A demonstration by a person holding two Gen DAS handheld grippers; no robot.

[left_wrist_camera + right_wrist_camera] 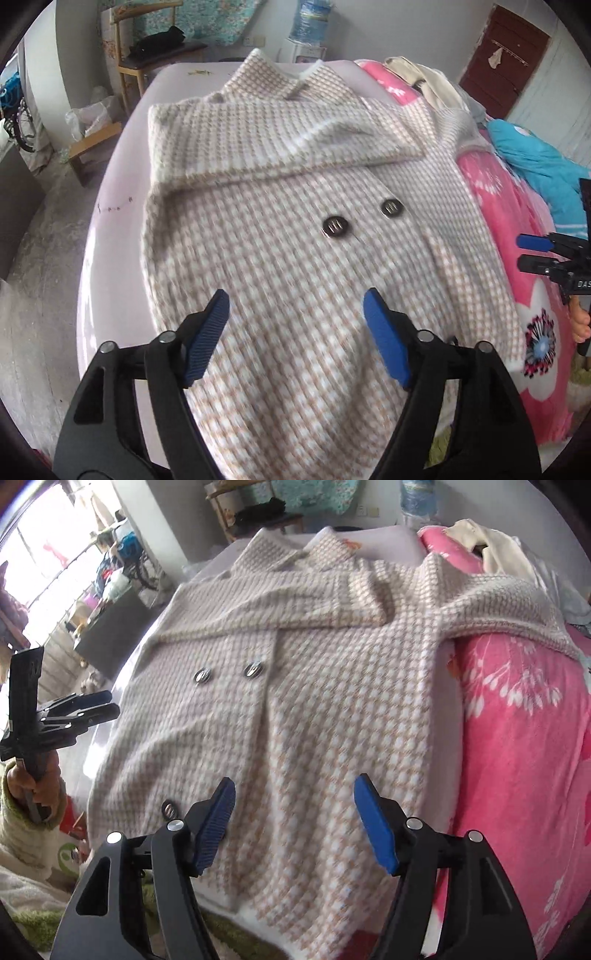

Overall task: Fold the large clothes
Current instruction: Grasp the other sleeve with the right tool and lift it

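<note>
A beige-and-white houndstooth coat (280, 236) (295, 686) lies front up on the bed, collar at the far end. One sleeve is folded across its chest (258, 147); the other sleeve (498, 602) drapes over the pink quilt. Two dark buttons (334, 225) sit mid-chest. My left gripper (295, 317) hovers open above the coat's lower part, nothing between its blue pads. My right gripper (293, 801) also hangs open above the hem area, empty. Each gripper shows at the edge of the other's view (546, 254) (70, 712).
The coat rests on a pale lilac sheet (110, 206). A pink floral quilt (517, 738) lies along the right, with a blue garment (535, 166) and a cream cloth (491, 546). A wooden chair (155, 62) and concrete floor (40, 236) lie left of the bed.
</note>
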